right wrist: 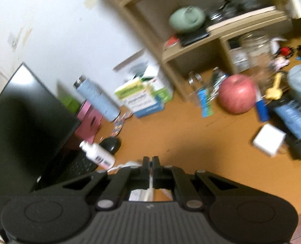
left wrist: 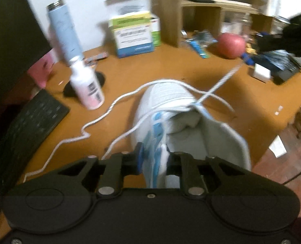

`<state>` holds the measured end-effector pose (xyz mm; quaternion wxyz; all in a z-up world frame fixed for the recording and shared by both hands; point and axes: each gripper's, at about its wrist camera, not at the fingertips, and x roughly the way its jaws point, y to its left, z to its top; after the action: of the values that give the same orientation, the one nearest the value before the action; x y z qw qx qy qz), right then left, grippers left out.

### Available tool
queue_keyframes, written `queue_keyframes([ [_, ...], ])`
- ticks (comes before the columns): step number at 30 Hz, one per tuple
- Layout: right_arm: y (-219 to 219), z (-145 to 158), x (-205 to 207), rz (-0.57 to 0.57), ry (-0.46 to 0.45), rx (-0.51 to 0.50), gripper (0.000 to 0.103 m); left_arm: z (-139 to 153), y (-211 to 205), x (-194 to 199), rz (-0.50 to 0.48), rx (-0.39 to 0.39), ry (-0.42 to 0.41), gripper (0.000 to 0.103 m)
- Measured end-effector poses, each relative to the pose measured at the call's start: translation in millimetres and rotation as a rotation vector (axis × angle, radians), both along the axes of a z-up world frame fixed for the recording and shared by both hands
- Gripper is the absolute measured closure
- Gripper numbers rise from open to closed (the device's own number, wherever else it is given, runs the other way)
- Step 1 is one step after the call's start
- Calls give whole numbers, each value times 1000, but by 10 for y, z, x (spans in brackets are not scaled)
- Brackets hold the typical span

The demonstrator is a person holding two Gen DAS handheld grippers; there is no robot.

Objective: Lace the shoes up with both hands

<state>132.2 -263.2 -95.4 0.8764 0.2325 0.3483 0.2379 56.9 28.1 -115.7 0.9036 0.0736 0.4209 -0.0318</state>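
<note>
On the desk (left wrist: 187, 75) my shoe (left wrist: 170, 105) lies lengthwise away from me, toe toward the back shelves, heel opening nearest. I judge lacing barely begun: the lace (left wrist: 101, 118) runs through only the front eyelets, both ends loose, upper rows unthreaded. My left tool (left wrist: 153, 158) is clamped on the shoe's blue-striped side wall. My right tool (right wrist: 150, 163) is shut on a lace strand.
</note>
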Motion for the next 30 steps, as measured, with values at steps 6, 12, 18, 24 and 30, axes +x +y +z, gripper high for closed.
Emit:
queue_keyframes([
  [6, -375, 38, -73, -78, -16, -3, 101, -10, -10, -38, 60, 11, 5, 93],
  [12, -867, 84, -153, -228, -38, -22, 101, -4, 16, -86, 121, 11, 0, 93],
  [18, -1419, 163, -240, -372, -61, -54, 101, 5, 49, -156, 187, -2, -5, 93],
  [24, -1877, 230, -316, -489, -77, -87, 100, 6, 49, -176, 204, -10, -6, 93],
  [30, -1944, 194, -390, -529, -67, -139, 100, 4, 47, -161, 196, -12, -1, 93],
])
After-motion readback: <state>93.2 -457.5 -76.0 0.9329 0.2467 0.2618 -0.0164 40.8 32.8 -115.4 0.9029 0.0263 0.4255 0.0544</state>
